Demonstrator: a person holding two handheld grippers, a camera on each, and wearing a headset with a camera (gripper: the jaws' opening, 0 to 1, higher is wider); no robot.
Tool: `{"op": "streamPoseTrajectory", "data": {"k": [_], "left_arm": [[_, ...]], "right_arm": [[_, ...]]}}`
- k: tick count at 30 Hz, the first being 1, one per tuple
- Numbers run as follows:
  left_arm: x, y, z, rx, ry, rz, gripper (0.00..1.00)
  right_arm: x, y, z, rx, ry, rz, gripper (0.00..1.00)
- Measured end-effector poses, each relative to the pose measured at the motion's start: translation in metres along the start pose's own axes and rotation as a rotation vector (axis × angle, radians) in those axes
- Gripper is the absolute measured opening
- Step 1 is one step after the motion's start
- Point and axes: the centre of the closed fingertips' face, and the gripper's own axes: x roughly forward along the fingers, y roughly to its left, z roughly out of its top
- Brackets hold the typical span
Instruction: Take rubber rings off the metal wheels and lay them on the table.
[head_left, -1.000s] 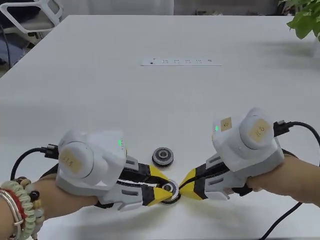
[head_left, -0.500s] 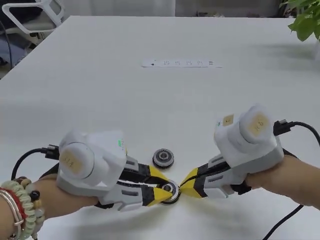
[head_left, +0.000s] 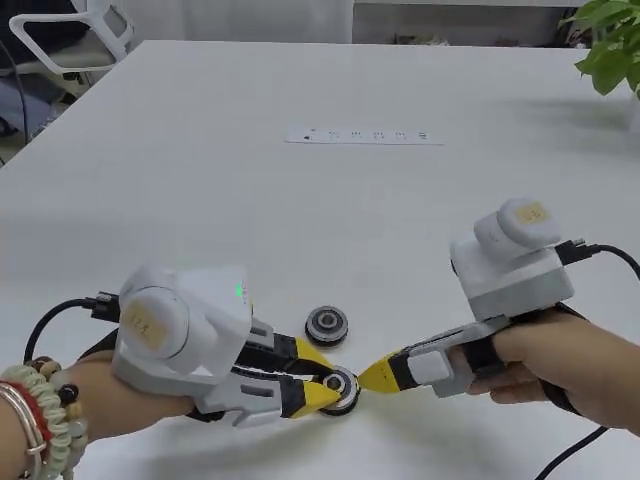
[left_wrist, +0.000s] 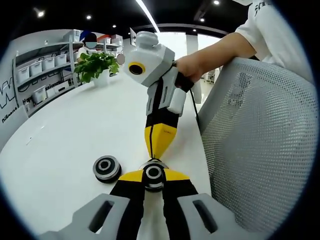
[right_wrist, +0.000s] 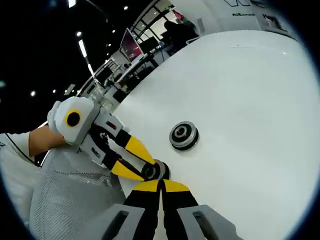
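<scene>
A small metal wheel with a black rubber ring (head_left: 343, 381) lies near the table's front edge, and my left gripper (head_left: 331, 388) is shut on it from the left. My right gripper (head_left: 368, 378) comes in from the right, jaws pressed together, tips touching the wheel's right edge. In the left gripper view the held wheel (left_wrist: 153, 173) sits between my yellow jaws, with the right gripper (left_wrist: 155, 156) pointing down at its far rim. A second ringed wheel (head_left: 327, 324) lies flat just behind, also seen as the second wheel (right_wrist: 183, 135) in the right gripper view, apart from both grippers.
A white power strip (head_left: 365, 135) lies further back on the white table (head_left: 200, 200). A green plant (head_left: 610, 40) stands at the far right corner and a chair (head_left: 70, 30) at the far left. A mesh chair back (left_wrist: 260, 140) is close behind the front edge.
My right gripper has rolled and its body has lifted and swung right, while its tips stay at the wheel. The left gripper and both wheels have kept their places.
</scene>
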Motion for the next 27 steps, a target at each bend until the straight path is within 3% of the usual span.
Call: {"op": "streamPoseTrajectory", "data": {"k": [14,27], "left_arm": [[0.0008,0.0007,0.0006,0.013,0.003,0.002,0.08],[0.0006,0.0001,0.0011,0.03,-0.002,0.003,0.08]], "right_arm": [[0.0015,0.0038,0.0031,0.132,-0.038,0.038,0.0],[0.0029,0.0093,0.0053,0.149,-0.048,0.044,0.0]]}}
